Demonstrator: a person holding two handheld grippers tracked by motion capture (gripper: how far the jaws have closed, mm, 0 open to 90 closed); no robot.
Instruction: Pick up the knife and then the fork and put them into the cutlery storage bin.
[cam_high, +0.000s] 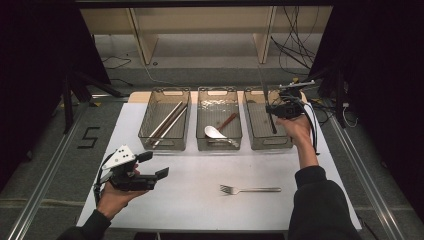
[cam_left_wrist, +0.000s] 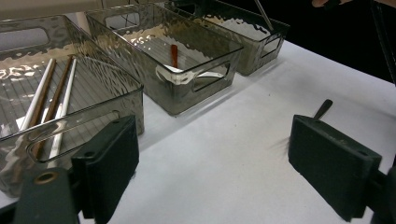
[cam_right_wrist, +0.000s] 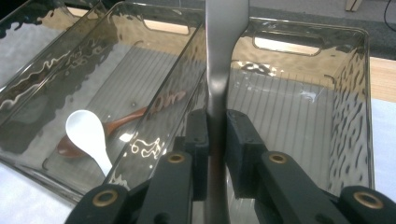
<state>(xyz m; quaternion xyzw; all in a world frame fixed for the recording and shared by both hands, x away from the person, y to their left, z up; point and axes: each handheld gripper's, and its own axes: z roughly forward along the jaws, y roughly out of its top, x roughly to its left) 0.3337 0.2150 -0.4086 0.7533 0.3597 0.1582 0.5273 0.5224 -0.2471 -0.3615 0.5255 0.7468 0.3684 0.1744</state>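
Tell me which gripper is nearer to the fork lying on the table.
Left. The left gripper hovers over the table to the left of the fork, jaws open. The right gripper is farther off, up over the right-hand bin, clamping a metal utensil.

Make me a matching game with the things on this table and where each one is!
Things:
1. chopsticks
2. white spoon
3. fork
4. knife

Places:
A. lying on the white table
B. in the middle bin
C. in the left bin
D. clamped in the right gripper over the right bin

Pairs: 1-C, 2-B, 3-A, 4-D
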